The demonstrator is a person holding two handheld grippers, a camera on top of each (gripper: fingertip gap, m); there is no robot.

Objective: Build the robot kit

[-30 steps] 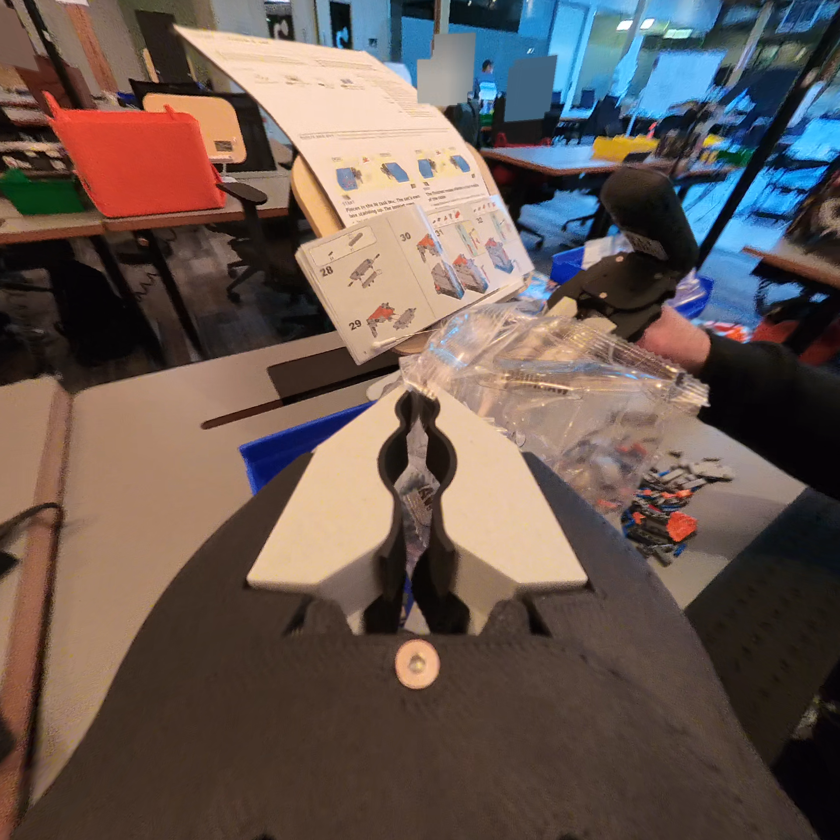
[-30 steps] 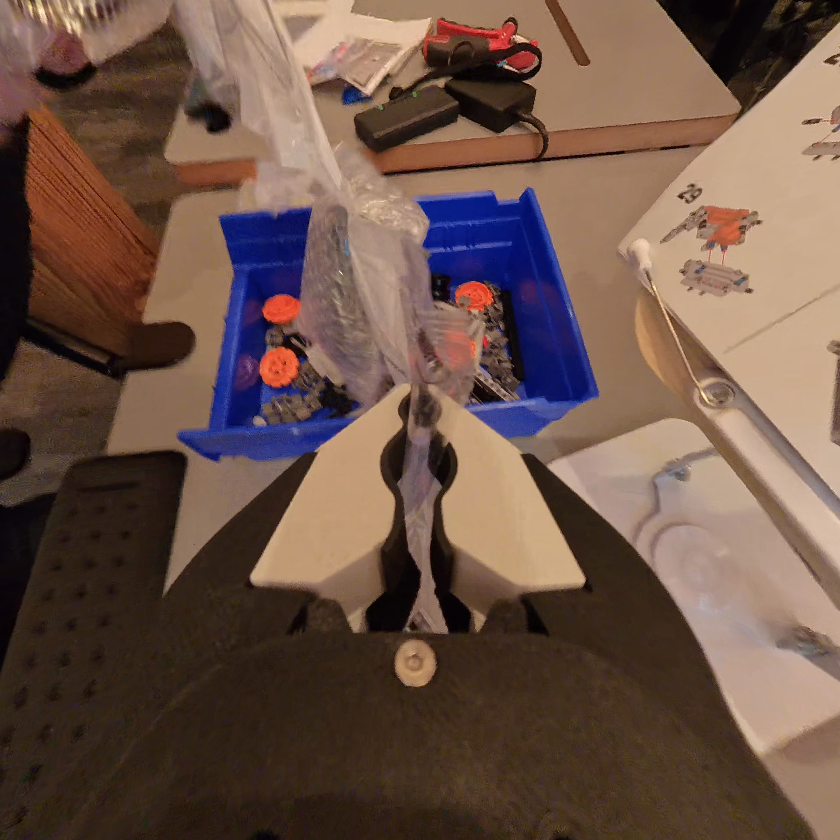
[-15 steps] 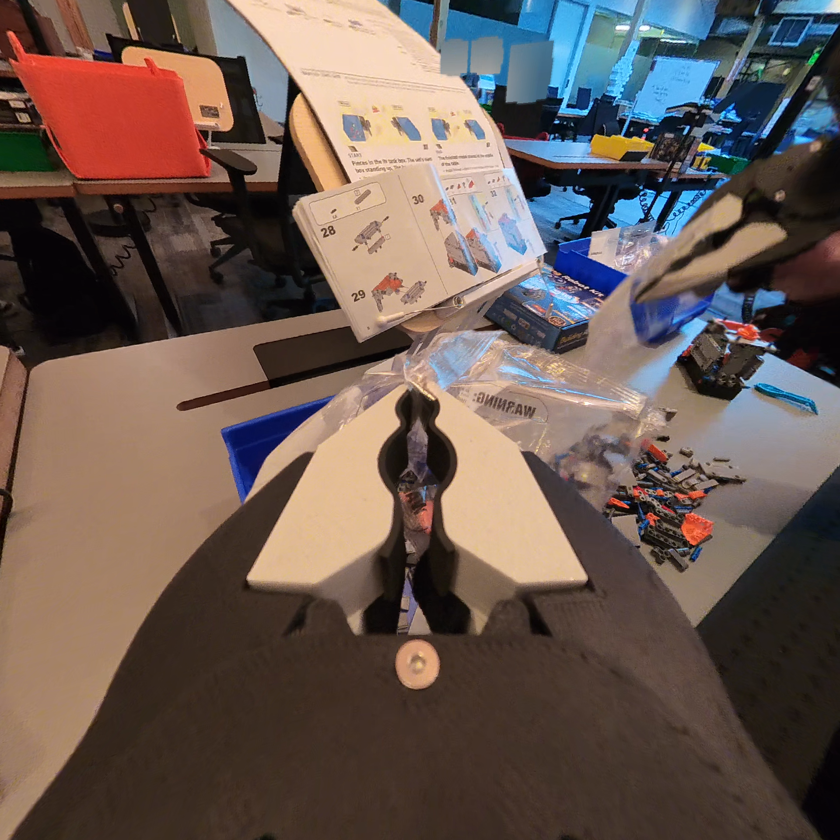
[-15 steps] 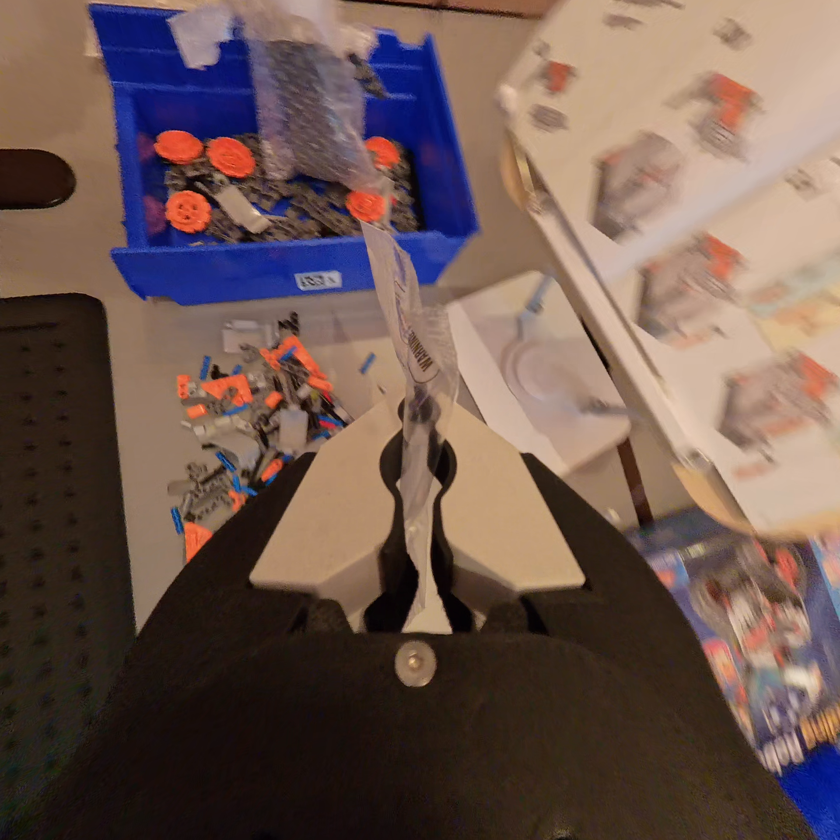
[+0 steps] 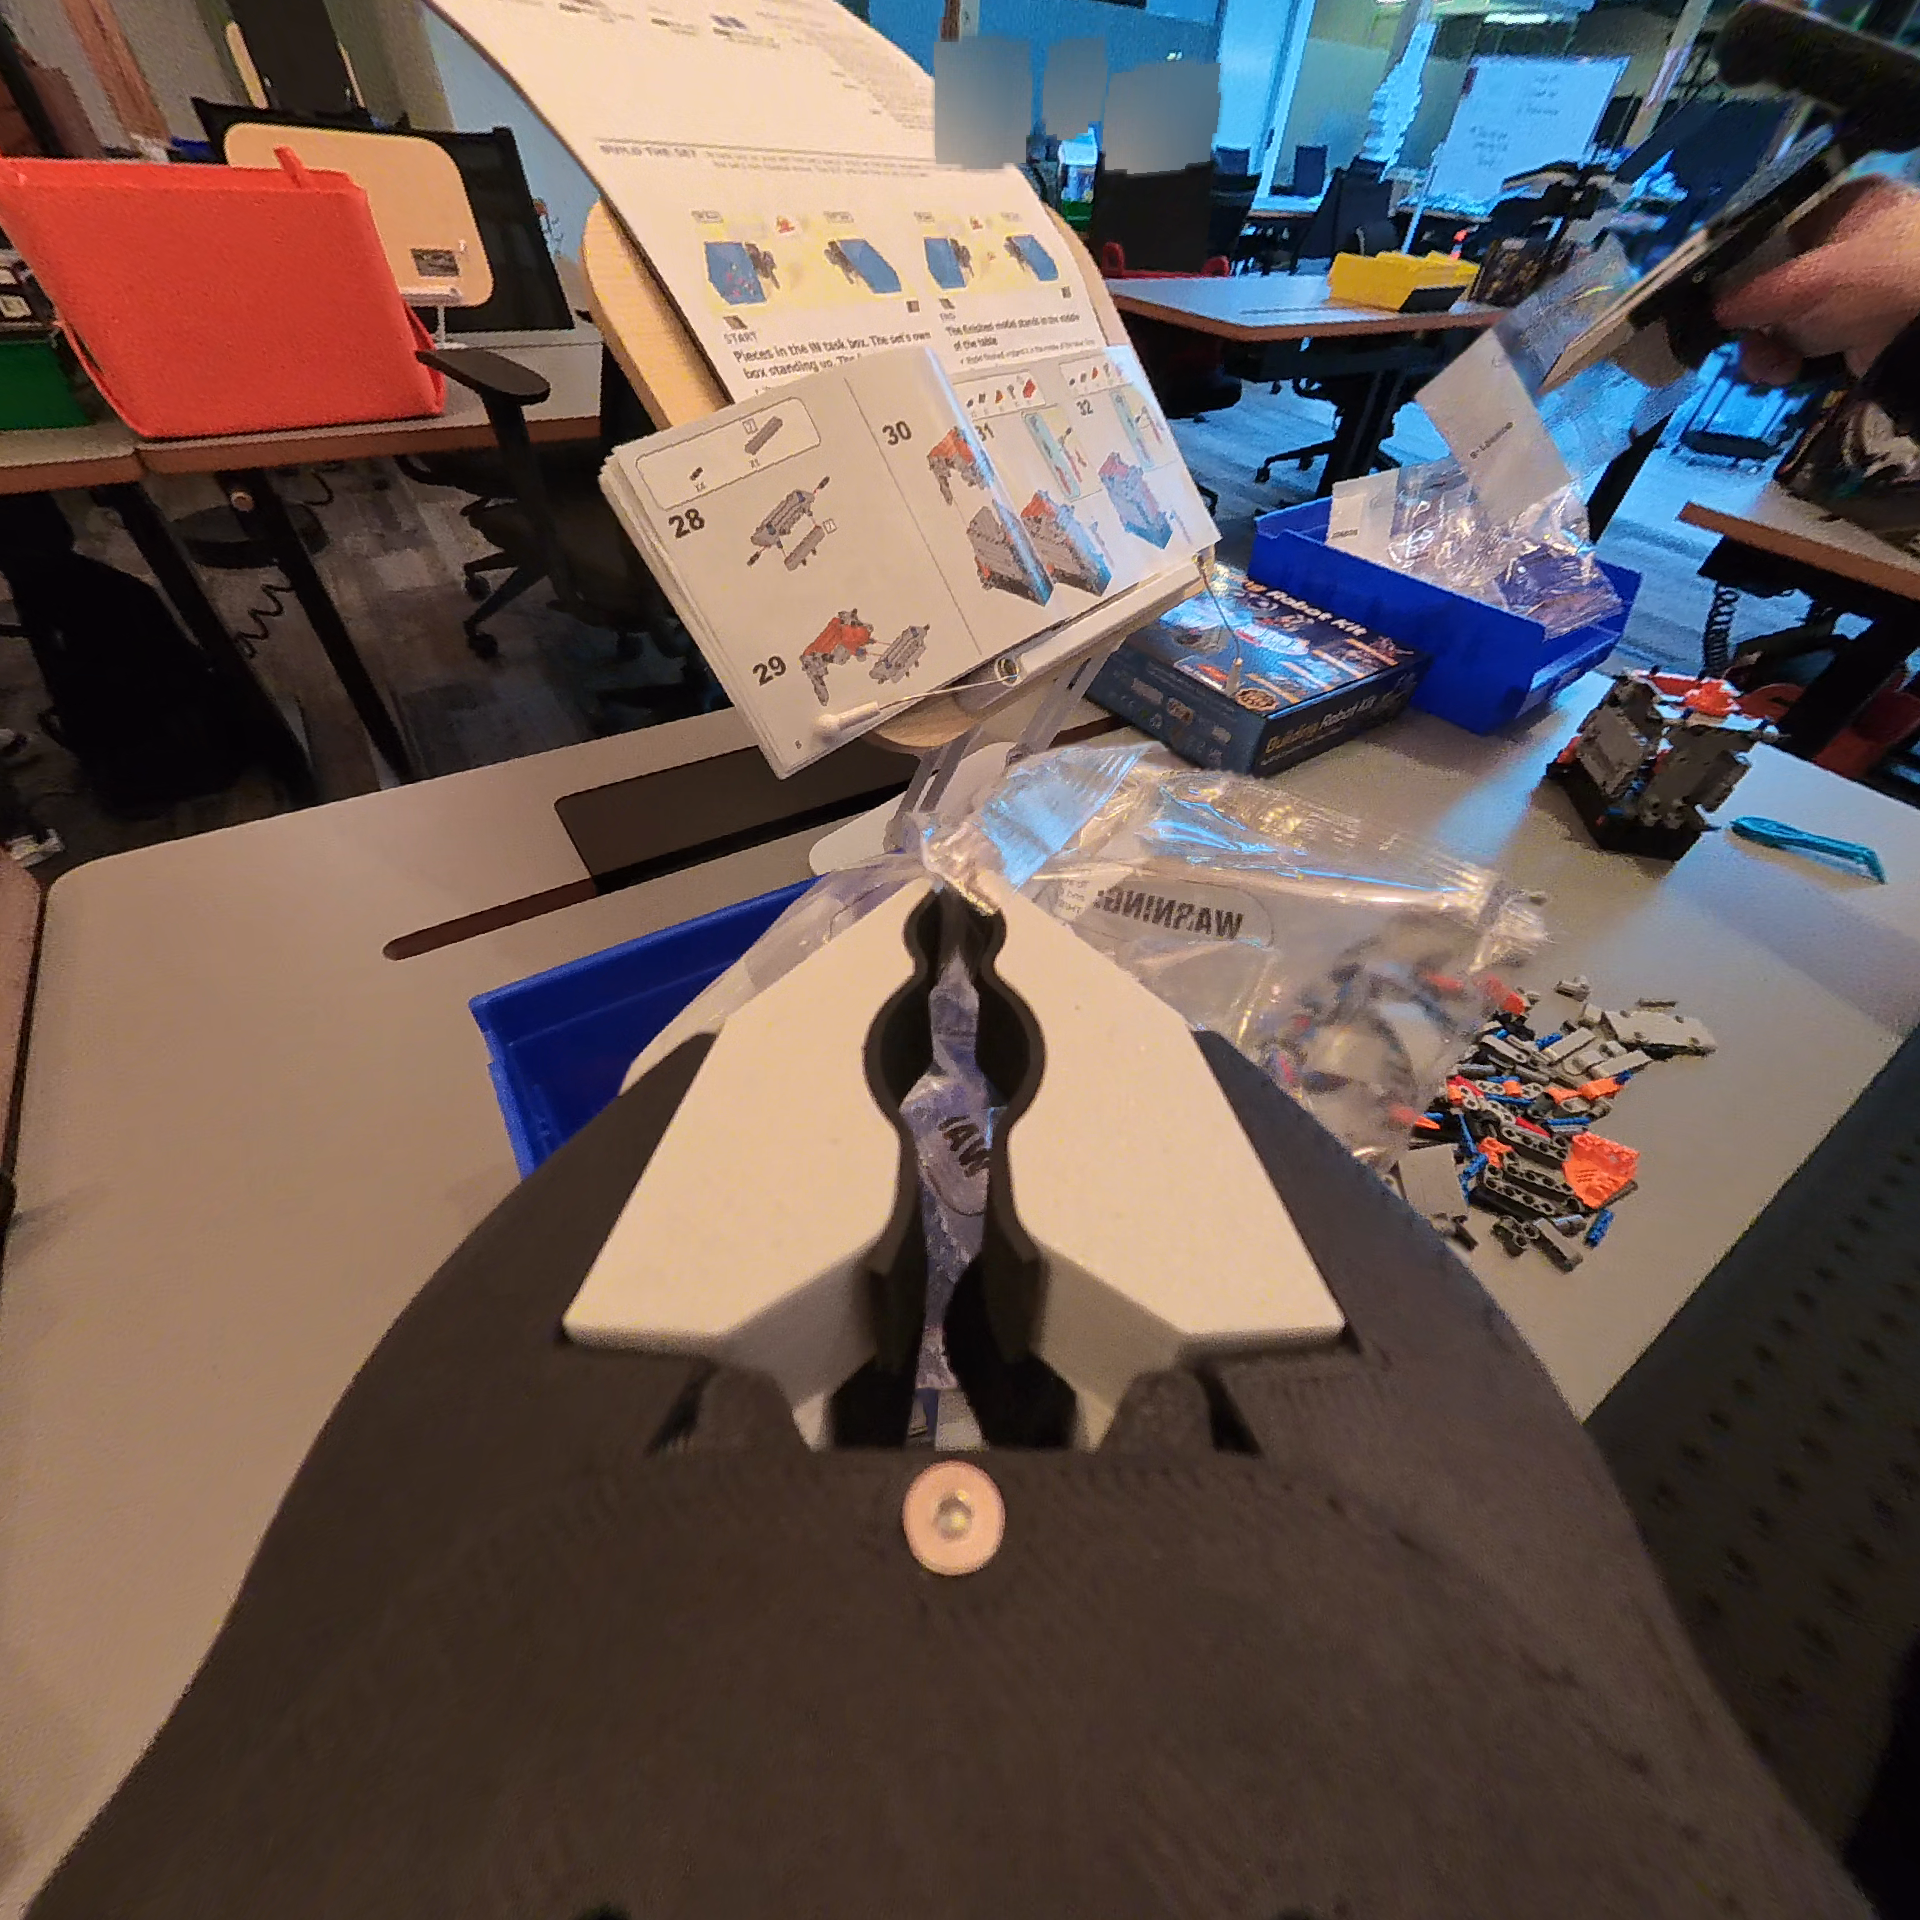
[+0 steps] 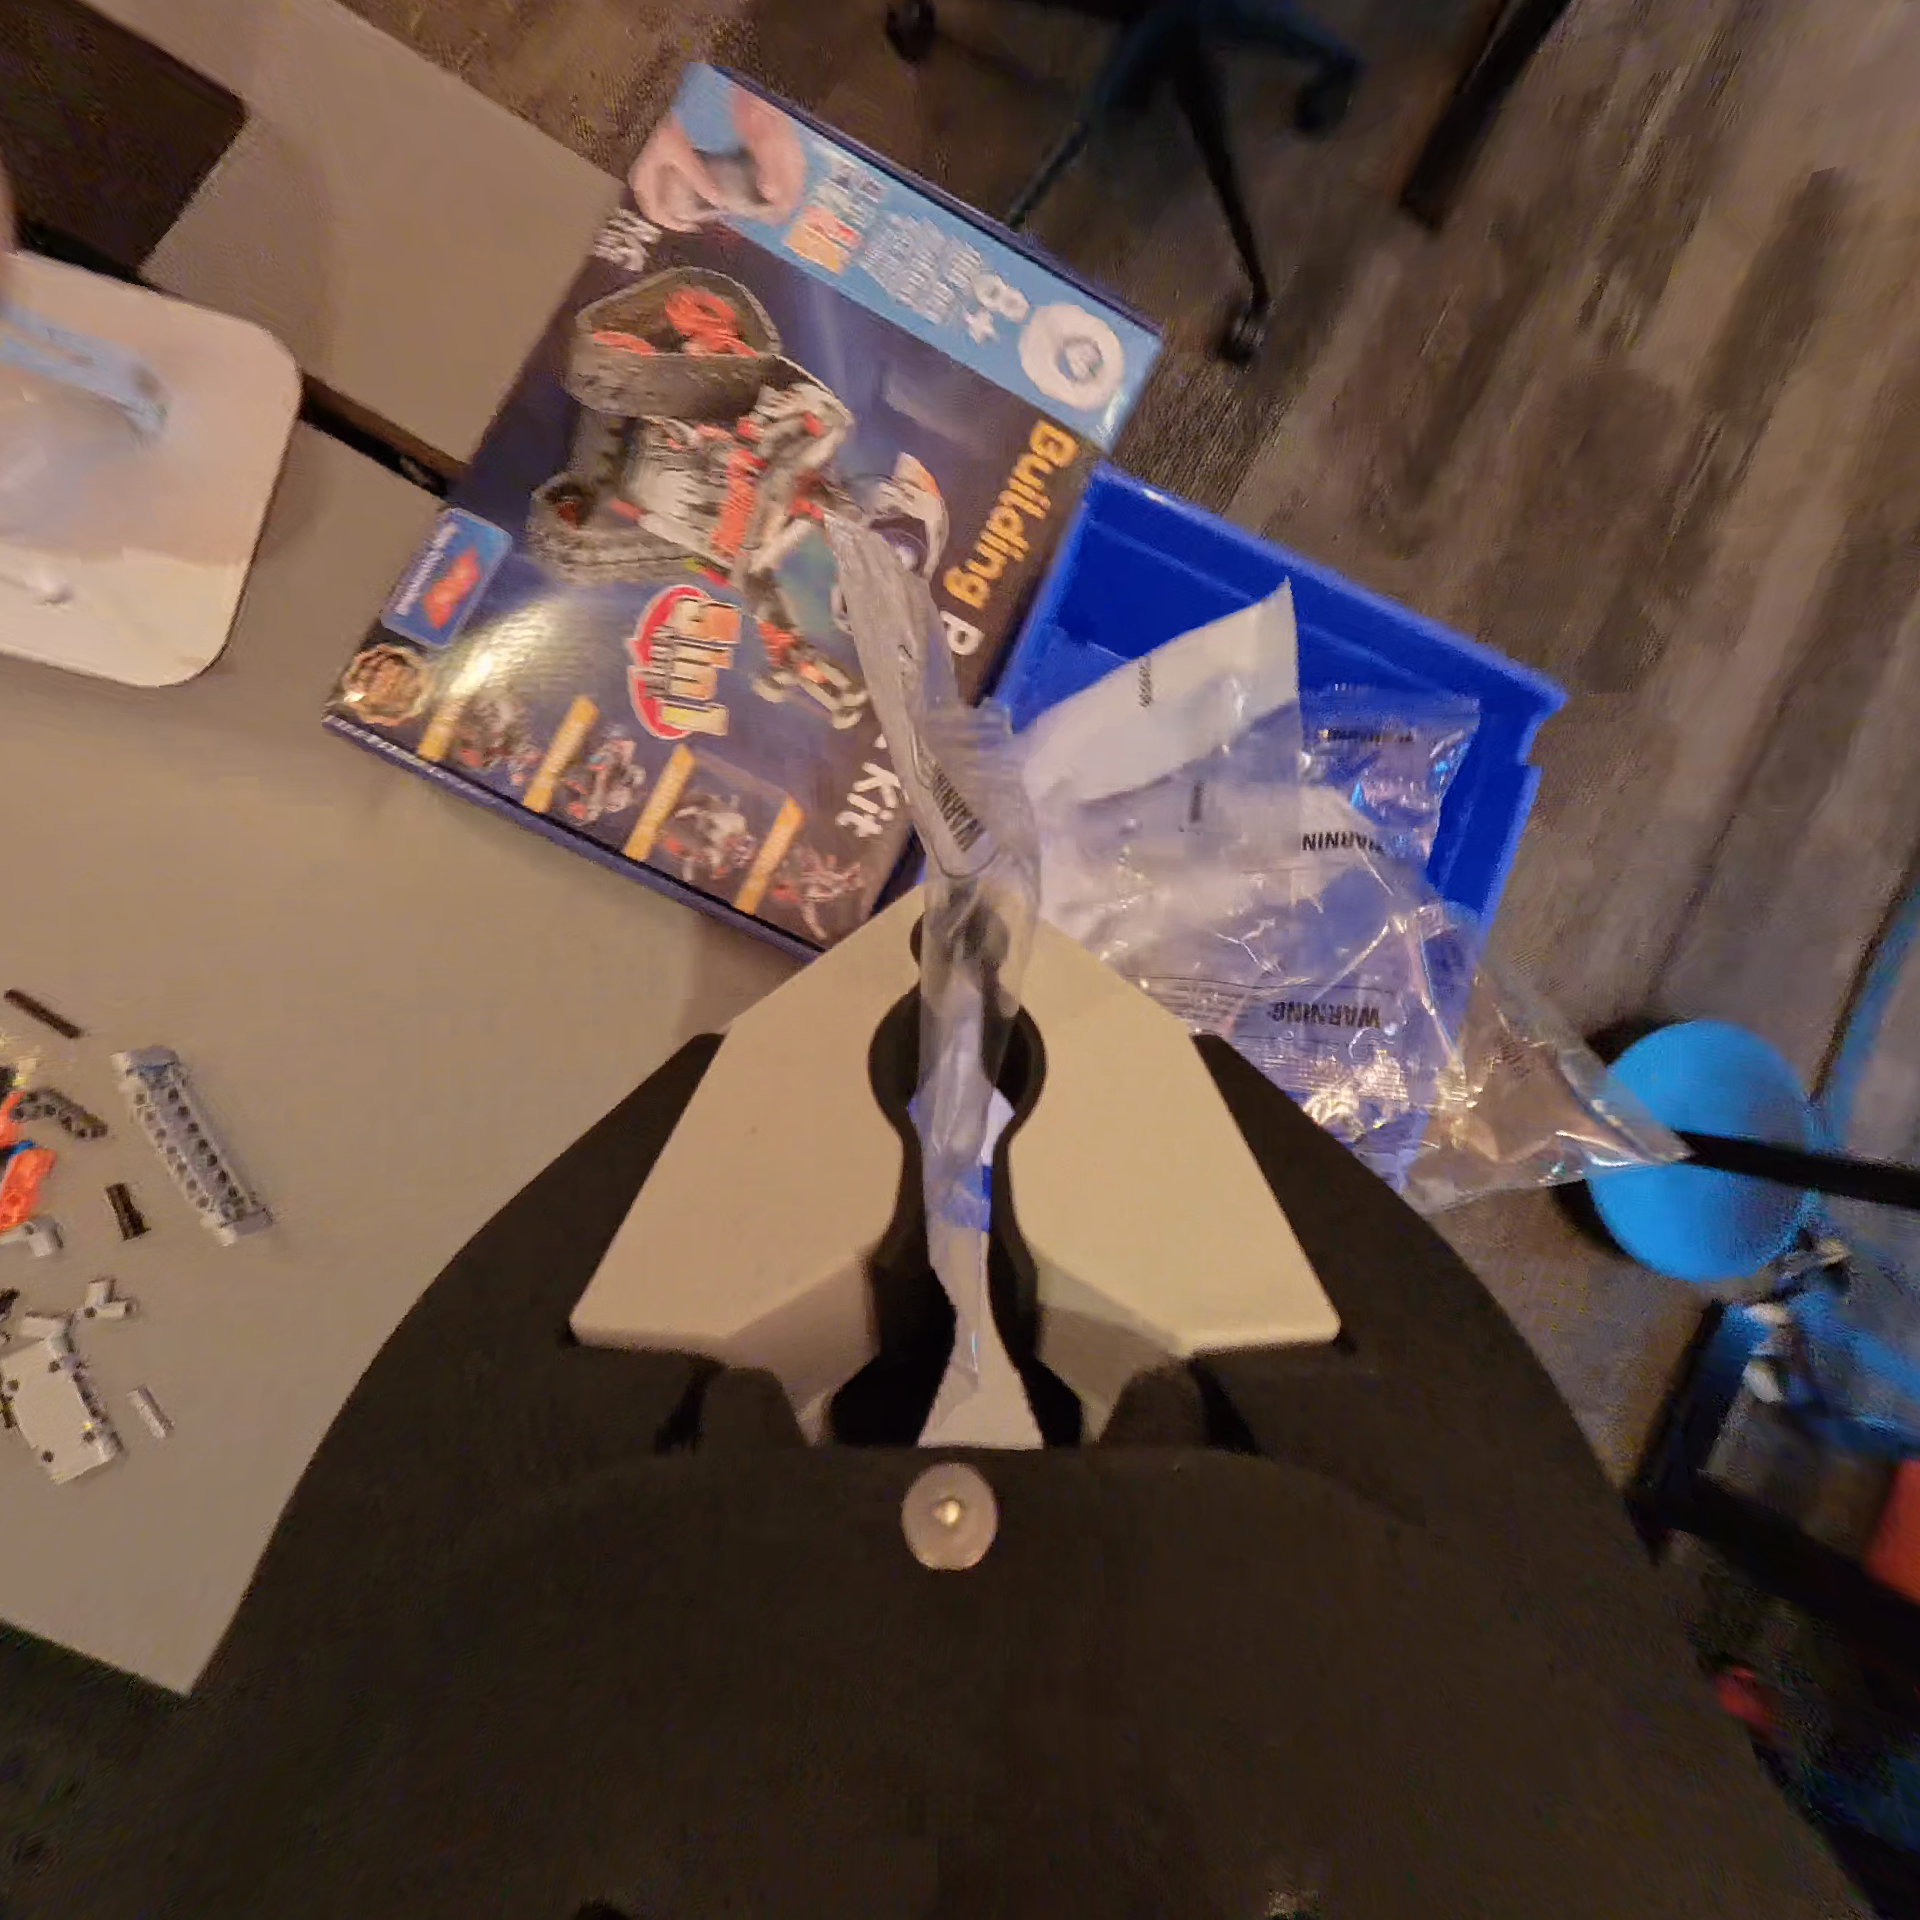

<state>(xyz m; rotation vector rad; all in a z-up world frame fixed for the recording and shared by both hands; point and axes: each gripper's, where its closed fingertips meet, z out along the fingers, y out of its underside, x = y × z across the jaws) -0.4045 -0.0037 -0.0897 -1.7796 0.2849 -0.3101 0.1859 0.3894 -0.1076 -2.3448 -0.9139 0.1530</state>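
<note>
Clear crinkled plastic bag (image 5: 1226,914), pinched in left hand-held gripper (image 5: 961,914)

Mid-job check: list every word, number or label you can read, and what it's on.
I will not quote writing; these bear it:
Open booklet on the stand: step numbers.
Sheet above it: small print.
Dark blue box: large lettering.
Clear bag in the shut left tool: a printed oval.
Clear bag strip in the shut right tool: a printed label.
Bags in the blue bin: labels.
Far whiteboard: too blurred.
</note>
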